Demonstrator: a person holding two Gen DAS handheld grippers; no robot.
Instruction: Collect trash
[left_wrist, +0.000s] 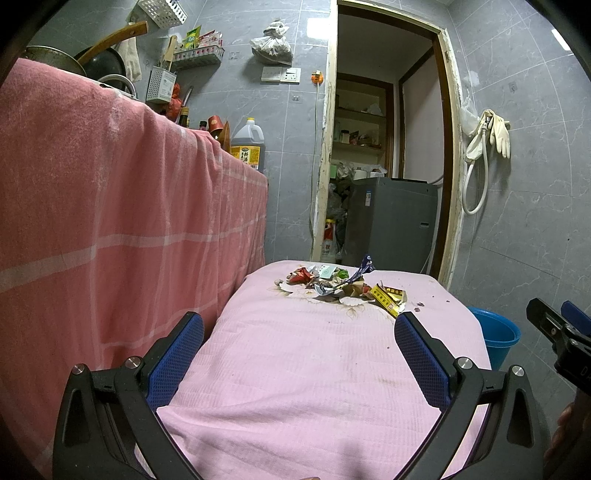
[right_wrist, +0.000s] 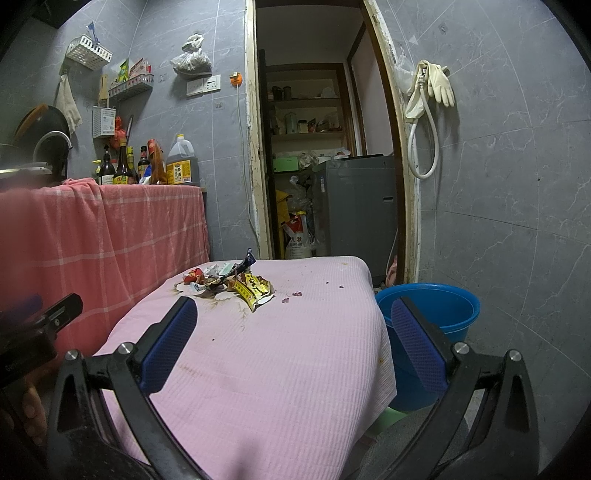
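Reaching forward is the step now, because both grippers hang near the bench's front edge, well apart from the trash pile (left_wrist: 341, 284) at the far end of the pink cloth (left_wrist: 306, 369). Left gripper (left_wrist: 299, 354) and right gripper (right_wrist: 295, 343) have fingers wide and empty. Better to take the yellow wrapper (right_wrist: 255, 290) first, then carry it to the blue bucket (right_wrist: 439, 310) beside the bench.

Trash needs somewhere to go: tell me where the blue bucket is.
The blue bucket stands on the floor off the right edge of the pink-covered table, below the doorway; in the left wrist view only its rim shows there.
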